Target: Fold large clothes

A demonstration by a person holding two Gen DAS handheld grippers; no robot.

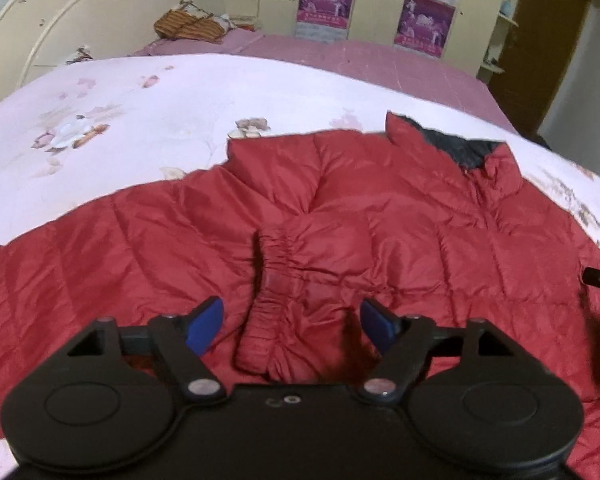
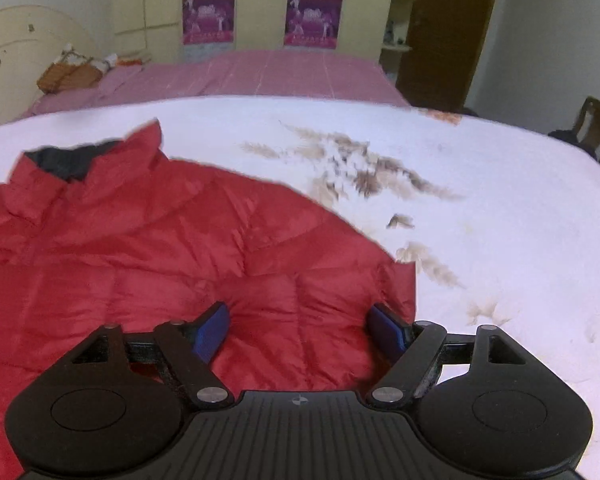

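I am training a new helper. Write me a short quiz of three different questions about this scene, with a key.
1. True or false: the left gripper is shut on the cuff.
2. What lies on the bed? A. blue jeans B. a red jacket C. a green towel
3. Fill in: the inside of the collar is ____ in colour.

Key:
1. False. The jaws are open; the cuff lies between the pads, which do not press it.
2. B
3. Dark (grey or black)
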